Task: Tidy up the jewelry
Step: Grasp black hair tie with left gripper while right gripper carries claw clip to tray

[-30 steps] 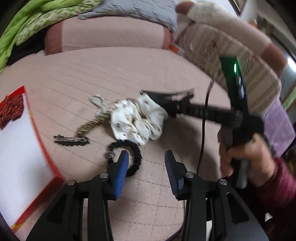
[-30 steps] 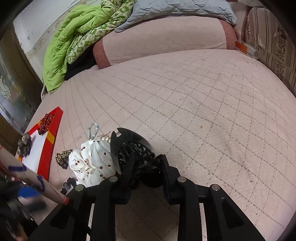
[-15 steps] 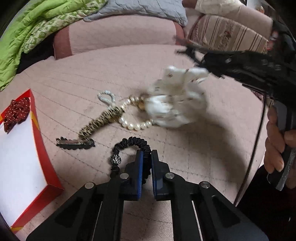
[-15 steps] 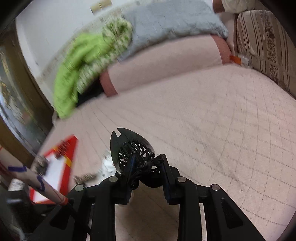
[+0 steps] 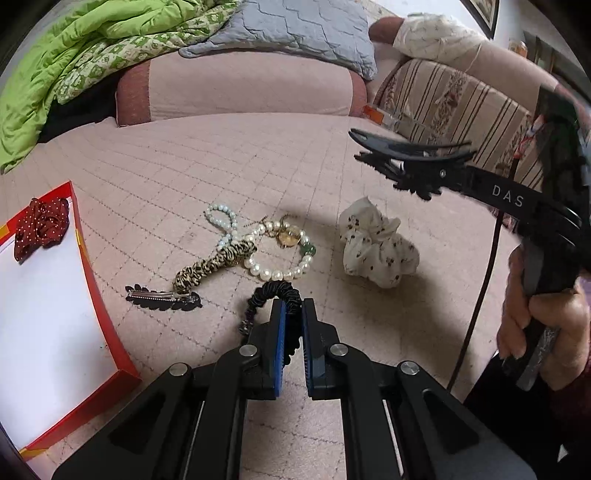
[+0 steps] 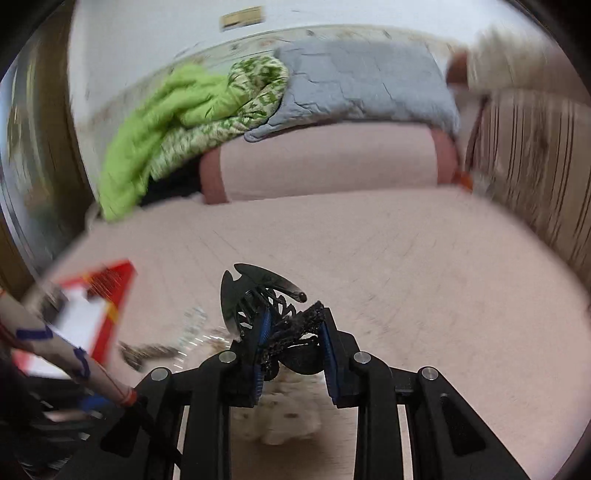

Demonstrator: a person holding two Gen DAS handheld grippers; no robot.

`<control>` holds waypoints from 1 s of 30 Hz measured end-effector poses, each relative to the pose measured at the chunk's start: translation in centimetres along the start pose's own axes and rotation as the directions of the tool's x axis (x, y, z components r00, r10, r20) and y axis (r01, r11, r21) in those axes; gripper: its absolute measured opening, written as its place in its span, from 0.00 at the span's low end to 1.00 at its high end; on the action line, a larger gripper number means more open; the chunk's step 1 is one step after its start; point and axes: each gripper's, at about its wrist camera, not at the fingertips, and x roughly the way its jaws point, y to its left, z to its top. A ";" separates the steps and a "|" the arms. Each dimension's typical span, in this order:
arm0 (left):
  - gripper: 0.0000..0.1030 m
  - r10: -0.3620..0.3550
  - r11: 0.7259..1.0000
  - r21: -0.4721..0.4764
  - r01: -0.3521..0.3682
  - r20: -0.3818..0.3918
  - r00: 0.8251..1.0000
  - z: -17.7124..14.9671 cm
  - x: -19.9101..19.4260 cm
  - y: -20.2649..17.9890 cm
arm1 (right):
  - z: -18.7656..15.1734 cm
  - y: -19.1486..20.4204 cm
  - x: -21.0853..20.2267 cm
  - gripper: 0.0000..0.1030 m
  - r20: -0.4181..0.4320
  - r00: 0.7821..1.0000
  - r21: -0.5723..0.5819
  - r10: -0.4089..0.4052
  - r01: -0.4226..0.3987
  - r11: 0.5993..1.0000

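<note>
My left gripper is shut on a black scrunchie that lies on the pink quilted bed. My right gripper is shut on a black claw hair clip and holds it in the air; the clip also shows at the right of the left wrist view. On the bed lie a white spotted scrunchie, a pearl bracelet, a leopard-print hair tie, a small pearl loop and a black leaf barrette. A red-rimmed white box at the left holds a red dotted scrunchie.
A pink bolster, a green blanket and a grey quilt lie at the back. A striped cushion runs along the right. The box also shows, blurred, in the right wrist view.
My left gripper has shut on the black scrunchie. My right gripper has lifted the claw clip up and to the right; the white scrunchie was dragged right and has dropped, uncovering the pearl bracelet.
</note>
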 end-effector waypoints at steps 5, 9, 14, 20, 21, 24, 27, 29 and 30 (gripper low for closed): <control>0.08 -0.001 1.000 -0.024 0.002 0.037 0.999 0.4 -1.2 0.9 | 0.1 -0.9 0.5 0.27 -0.015 0.997 0.093 0.077 -0.076 0.993; 0.08 -0.002 0.997 -0.072 0.007 0.073 0.997 0.7 -2.7 2.2 | 0.5 0.9 0.2 0.27 0.012 0.994 0.069 0.110 -0.110 0.992; 0.08 0.022 0.993 -0.121 -0.007 0.118 0.993 1.2 -4.7 4.3 | 0.6 3.5 0.0 0.27 0.018 0.986 0.026 0.166 -0.166 0.986; 0.08 0.063 0.983 -0.181 -0.032 0.169 0.984 1.5 -6.8 6.8 | 0.4 6.4 0.5 0.27 -0.002 0.978 -0.028 0.211 -0.211 0.977; 0.08 0.070 0.981 -0.189 -0.037 0.176 0.982 1.4 -7.1 7.4 | 0.3 6.7 0.6 0.27 -0.003 0.977 -0.033 0.215 -0.215 0.976; 0.08 0.098 0.976 -0.209 -0.057 0.191 0.977 1.2 -7.9 8.6 | 0.2 8.2 1.0 0.27 -0.019 0.972 -0.046 0.236 -0.237 0.970; 0.08 0.127 0.970 -0.231 -0.079 0.204 0.971 1.0 -8.7 10.1 | 0.0 9.5 1.4 0.27 -0.032 0.967 -0.055 0.252 -0.254 0.966; 0.08 0.137 0.965 -0.248 -0.082 0.211 0.968 0.8 -9.2 11.0 | -0.1 10.4 1.7 0.27 -0.042 0.964 -0.059 0.262 -0.264 0.963; 0.08 0.144 0.963 -0.255 -0.087 0.214 0.966 0.7 -9.5 11.5 | -0.2 10.7 1.7 0.27 -0.046 0.963 -0.060 0.267 -0.269 0.961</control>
